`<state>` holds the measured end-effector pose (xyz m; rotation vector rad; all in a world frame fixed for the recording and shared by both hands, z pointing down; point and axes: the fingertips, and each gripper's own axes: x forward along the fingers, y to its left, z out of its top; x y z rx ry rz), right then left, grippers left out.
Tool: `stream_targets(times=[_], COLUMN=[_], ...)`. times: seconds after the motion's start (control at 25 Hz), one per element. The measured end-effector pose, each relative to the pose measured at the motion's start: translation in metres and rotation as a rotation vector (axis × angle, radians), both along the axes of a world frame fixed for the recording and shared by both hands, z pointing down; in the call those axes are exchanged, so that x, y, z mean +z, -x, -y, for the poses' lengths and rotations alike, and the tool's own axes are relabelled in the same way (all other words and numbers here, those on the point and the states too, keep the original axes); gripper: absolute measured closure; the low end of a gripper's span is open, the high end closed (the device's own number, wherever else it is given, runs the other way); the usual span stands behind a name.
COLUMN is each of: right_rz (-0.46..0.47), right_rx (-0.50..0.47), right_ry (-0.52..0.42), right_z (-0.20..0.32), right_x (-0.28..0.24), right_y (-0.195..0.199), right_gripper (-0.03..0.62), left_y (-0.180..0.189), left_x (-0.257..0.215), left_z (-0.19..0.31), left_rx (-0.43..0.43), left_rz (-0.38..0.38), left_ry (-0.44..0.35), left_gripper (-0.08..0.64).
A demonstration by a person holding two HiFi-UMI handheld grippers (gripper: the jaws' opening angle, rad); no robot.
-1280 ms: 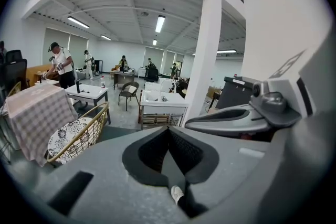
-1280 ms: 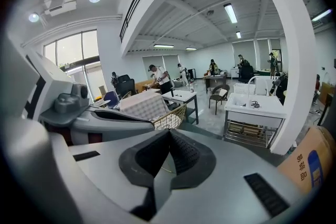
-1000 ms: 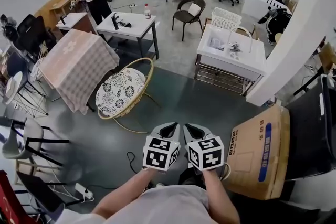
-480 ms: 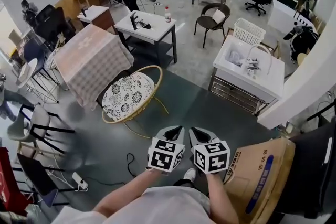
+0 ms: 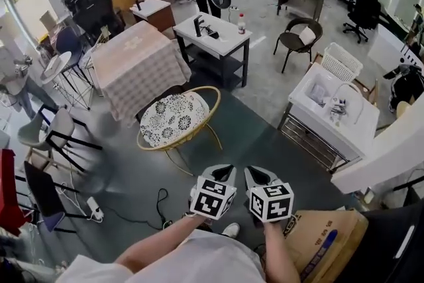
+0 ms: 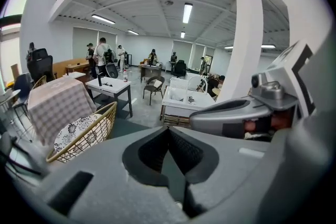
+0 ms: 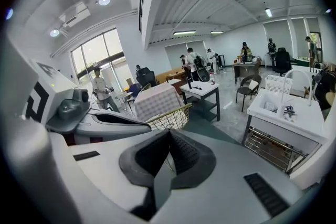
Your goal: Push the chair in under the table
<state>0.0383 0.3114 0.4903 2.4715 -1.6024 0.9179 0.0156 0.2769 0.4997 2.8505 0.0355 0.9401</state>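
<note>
A round wicker chair (image 5: 173, 117) with a black-and-white patterned cushion stands on the grey floor. It sits just in front of a table covered by a checkered cloth (image 5: 136, 66). My left gripper (image 5: 223, 170) and right gripper (image 5: 253, 171) are side by side, low in the head view. Both are shut and empty, and they point at the chair from a short way off without touching it. The left gripper view has the chair (image 6: 79, 131) and the table (image 6: 55, 107) at left. In the right gripper view the chair's rim (image 7: 169, 118) shows just beyond the shut jaws.
A white table (image 5: 215, 36) stands behind the chair, with a white sink unit (image 5: 331, 113) at right. A cardboard box (image 5: 321, 245) lies by my right side. Stools (image 5: 56, 136) and a power strip with cable (image 5: 93, 209) are at left. Several people stand at the back.
The chair and table have shifted right and nearer in the head view, and the cardboard box has slid toward the lower right corner. Both grippers stayed shut, side by side.
</note>
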Motion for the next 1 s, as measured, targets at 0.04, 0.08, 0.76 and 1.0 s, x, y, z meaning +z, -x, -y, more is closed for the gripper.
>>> stream_targets(times=[0.04, 0.08, 0.76, 1.0], right_rz=[-0.005, -0.009, -0.100, -0.163], right_rx=[-0.016, -0.032, -0.440, -0.595], right_ry=[0.005, 0.007, 0.076, 0.120], right_z=[0.003, 0.006, 0.102, 0.147], right_x=[0.002, 0.003, 0.036, 0.047], right_y=[-0.002, -0.002, -0.025, -0.046], right_gripper=[0.589, 0.589, 0.589, 0.589], left_y=[0.001, 0.001, -0.038, -0.055], left_x=[0.002, 0.003, 0.044, 0.064], left_z=[0.004, 0.008, 0.086, 0.125], left_rx=[-0.013, -0.027, -0.207, -0.238], left_rz=[0.003, 0.004, 0.034, 0.076], left_ry=[-0.003, -0.004, 0.027, -0.030], left_gripper=[0.555, 0.555, 0.555, 0.555])
